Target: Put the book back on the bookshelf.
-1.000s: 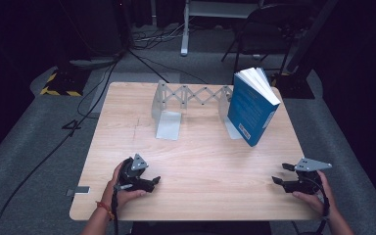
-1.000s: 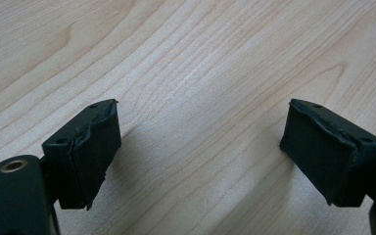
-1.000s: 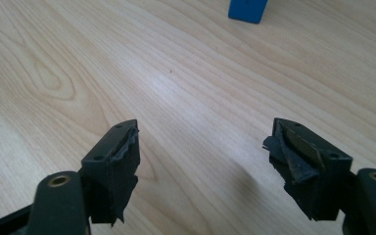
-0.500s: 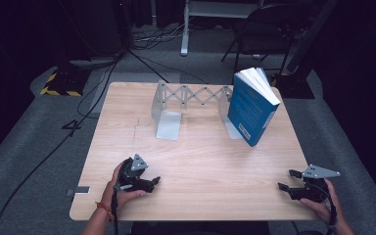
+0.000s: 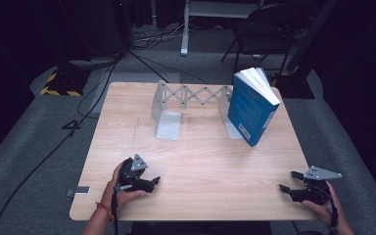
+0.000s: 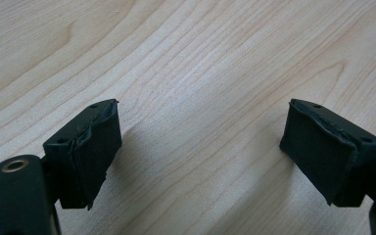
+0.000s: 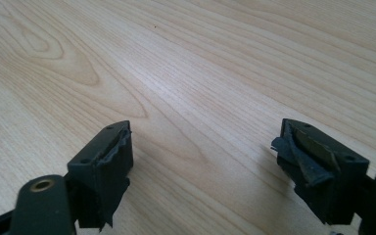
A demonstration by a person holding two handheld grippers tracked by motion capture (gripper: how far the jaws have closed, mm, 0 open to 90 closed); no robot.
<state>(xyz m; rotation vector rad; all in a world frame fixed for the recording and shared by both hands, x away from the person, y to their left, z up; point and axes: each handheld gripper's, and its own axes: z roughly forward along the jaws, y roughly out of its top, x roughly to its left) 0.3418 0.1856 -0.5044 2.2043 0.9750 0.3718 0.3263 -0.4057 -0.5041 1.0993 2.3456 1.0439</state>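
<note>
My left gripper (image 5: 152, 182) rests on the wooden table (image 5: 210, 156) near its front left, held by a hand, jaws open with only bare wood between them (image 6: 200, 147). Near the front right edge sits my right gripper (image 5: 289, 181). Its jaws have just been opening and stand open, with nothing between them (image 7: 203, 161). Its right pad (image 7: 301, 164) looks torn. A thick blue book (image 5: 252, 105) stands tilted at the back right, leaning against the right end of a grey metal expanding book rack (image 5: 188, 98).
The rack's left bookend plate (image 5: 169, 125) lies flat on the table at the back centre. Cables (image 5: 103, 93) run over the grey floor to the left. A chair (image 5: 262, 34) and a stand are behind the table.
The right gripper has shifted slightly toward the near right corner and its jaws look a little wider. The left gripper and the book have not moved.
</note>
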